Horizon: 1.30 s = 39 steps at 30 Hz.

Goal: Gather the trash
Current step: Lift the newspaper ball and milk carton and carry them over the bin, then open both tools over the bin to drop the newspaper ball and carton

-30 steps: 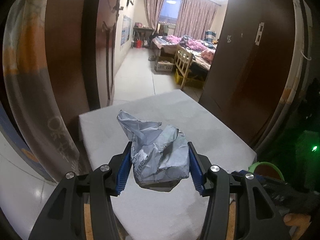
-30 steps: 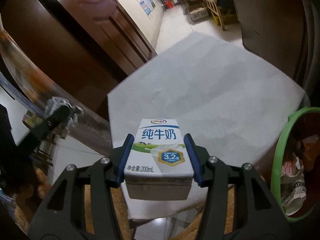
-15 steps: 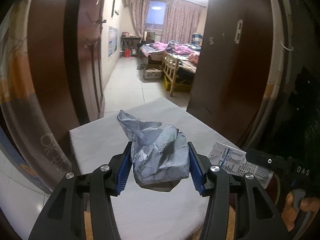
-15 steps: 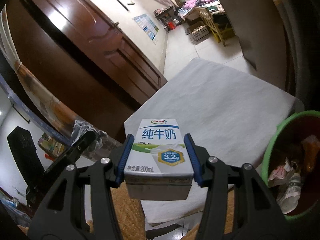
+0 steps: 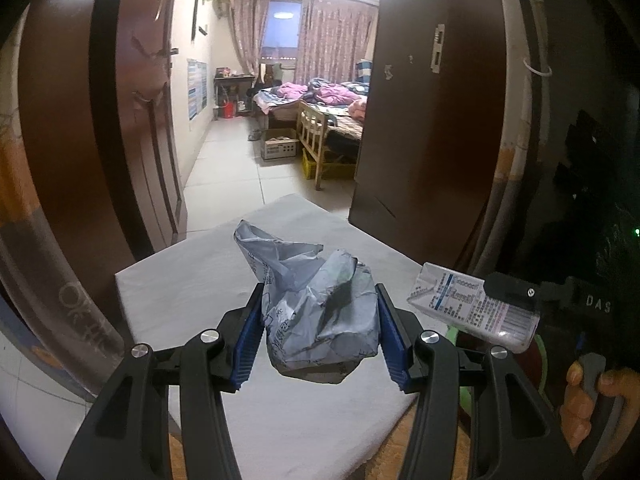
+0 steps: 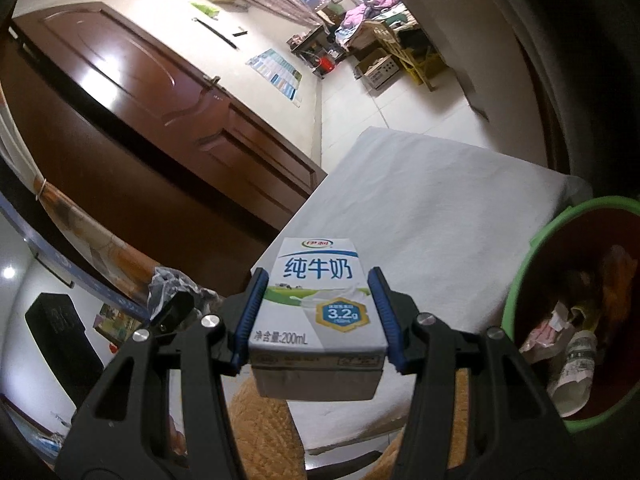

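Two grippers are each clamped on a piece of trash above a table covered in a pale grey cloth. Furthest left stand a dark brown door and the wall beside it.

Next comes the left gripper, its blue pads pressed against both sides of a crumpled wad of grey printed paper. The jaws stand about half apart, filled by the wad, which is lifted clear of the cloth. In the right wrist view the same wad shows at the lower left, beside the tip of the left gripper.

To the right of that, the right gripper grips a small milk carton by its two narrow sides, printed front facing the camera, held upright and off the table. The jaws are partly closed, as wide as the carton. In the left wrist view the carton appears at the right, tilted, with its back label showing, and a hand on the right gripper's handle shows in the lower right corner.

Furthest right, just past the table's edge, stands a green-rimmed trash bin with a dark red inside, already holding crumpled paper and wrappers. The carton is near the bin but not over it.

Beyond the table a doorway opens onto a tiled floor, a wooden chair and a bed with pink bedding.
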{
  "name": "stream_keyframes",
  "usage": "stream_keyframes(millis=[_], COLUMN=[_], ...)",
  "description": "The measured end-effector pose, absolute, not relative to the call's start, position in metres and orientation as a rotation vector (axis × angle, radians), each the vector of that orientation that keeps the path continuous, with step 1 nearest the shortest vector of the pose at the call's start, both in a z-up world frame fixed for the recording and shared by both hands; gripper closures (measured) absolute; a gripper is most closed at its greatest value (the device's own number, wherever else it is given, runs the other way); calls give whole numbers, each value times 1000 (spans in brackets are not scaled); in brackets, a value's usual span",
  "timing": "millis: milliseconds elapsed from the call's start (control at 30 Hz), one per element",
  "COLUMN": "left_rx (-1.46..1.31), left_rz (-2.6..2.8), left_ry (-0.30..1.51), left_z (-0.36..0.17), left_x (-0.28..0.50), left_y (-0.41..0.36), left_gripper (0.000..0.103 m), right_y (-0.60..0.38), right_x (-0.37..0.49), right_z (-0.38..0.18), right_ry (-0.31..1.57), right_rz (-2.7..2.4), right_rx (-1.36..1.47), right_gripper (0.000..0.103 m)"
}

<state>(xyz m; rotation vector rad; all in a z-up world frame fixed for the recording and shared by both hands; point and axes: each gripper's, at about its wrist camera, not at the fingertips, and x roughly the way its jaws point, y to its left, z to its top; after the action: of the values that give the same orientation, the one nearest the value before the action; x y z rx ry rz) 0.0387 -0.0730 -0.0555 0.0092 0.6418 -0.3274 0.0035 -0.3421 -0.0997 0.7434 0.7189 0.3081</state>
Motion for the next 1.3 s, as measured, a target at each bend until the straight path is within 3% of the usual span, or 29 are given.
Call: stream_keyframes(millis=[1300], left_rx=[124], left_rz=[-692], left_ry=[756], left_z=[-86], left_x=[27], left_y=[-221], left_gripper=[54], right_y=[-458], right_x=[-47], right_z=[-118], right_ry=[699], right_rz=[21], right_rx=[814], right_gripper=[53])
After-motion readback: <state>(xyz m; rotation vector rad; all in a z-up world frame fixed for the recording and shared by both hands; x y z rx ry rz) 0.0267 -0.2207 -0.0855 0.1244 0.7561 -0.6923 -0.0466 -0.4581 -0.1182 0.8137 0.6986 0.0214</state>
